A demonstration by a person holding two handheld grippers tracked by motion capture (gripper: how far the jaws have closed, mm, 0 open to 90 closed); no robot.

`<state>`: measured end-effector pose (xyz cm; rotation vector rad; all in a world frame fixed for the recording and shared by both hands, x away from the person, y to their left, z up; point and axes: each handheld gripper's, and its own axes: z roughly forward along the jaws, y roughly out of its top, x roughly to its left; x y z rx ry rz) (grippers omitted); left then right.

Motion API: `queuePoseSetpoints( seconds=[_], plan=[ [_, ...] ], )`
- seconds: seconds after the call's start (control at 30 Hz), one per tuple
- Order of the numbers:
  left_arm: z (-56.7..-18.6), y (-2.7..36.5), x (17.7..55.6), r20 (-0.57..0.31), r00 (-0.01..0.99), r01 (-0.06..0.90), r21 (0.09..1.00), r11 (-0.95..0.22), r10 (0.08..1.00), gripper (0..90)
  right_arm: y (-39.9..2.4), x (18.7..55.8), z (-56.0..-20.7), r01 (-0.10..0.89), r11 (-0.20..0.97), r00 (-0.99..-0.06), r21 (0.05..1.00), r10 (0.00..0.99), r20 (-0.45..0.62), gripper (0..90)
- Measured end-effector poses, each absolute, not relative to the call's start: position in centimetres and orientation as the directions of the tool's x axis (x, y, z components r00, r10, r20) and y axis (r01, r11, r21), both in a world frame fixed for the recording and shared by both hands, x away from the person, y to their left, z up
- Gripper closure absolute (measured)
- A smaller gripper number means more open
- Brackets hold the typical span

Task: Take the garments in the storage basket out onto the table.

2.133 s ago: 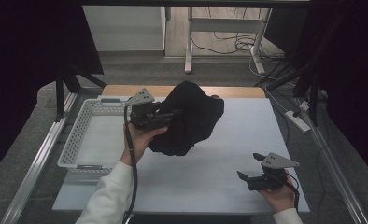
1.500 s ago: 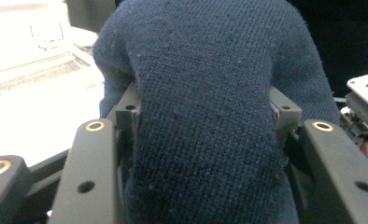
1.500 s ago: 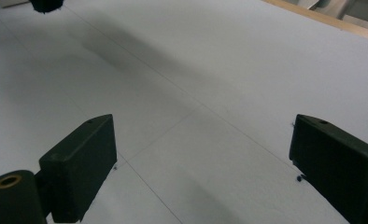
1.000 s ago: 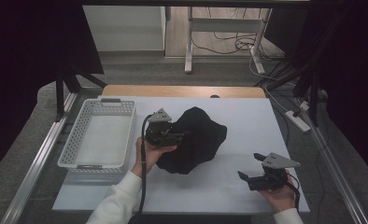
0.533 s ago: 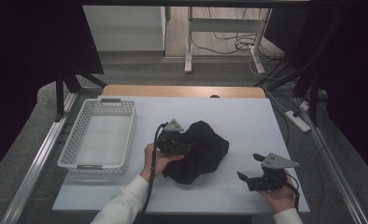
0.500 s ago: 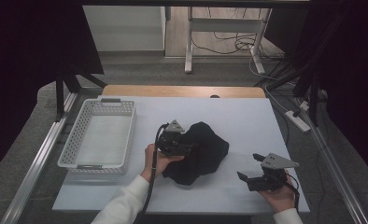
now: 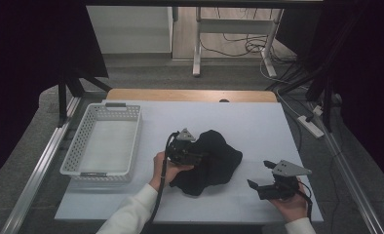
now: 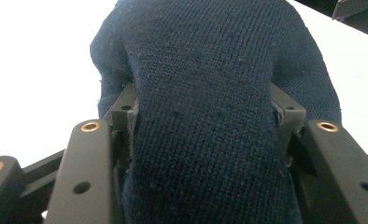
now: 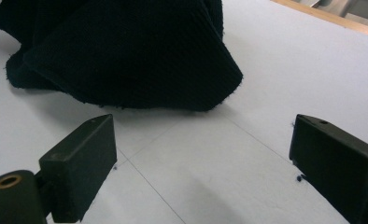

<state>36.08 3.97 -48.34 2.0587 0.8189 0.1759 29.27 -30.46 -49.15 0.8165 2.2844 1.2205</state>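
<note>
From the high view, we had the dark knit cloth (image 7: 210, 163) lying bunched up on the white table (image 7: 258, 122), roughly in the middle and a bit toward our side. Our left gripper (image 7: 200, 157) was right at the cloth's left edge, tips buried in the fabric, with the left hand (image 7: 164, 167) wrapped around its body. Off to the left sat a white basket (image 7: 68, 163), well apart from the cloth. The right gripper (image 7: 259, 176) was resting low near the table's near right corner, held in our right hand (image 7: 290, 204), close to the cloth but not touching it.

From the left gripper view, the cloth (image 8: 205, 116) was pretty much everything in front of us: a thick fold of navy knit ran straight up between the two jaws, and both pads were pressed into it from either side. So the left gripper (image 8: 204, 109) was pinching the cloth, jaws held partway apart by the bulk of the fold.

From the right gripper view, the right gripper (image 9: 203, 140) had its jaws spread wide with only bare table between them. The cloth (image 9: 126, 51) sat just ahead of the jaws in a rumpled heap, flat on the table (image 9: 313, 60).
</note>
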Motion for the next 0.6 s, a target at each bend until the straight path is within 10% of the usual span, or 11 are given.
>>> queuePoseSetpoints(
  seconds=[0.6],
  plan=[
    [-46.5,4.9,35.2,-0.118,0.772,0.393,0.861,-0.324,0.625,19.0,-30.7,29.4,-49.2,0.307,0.434,-0.731,0.847,0.678,-0.082,7.3]
  ],
)
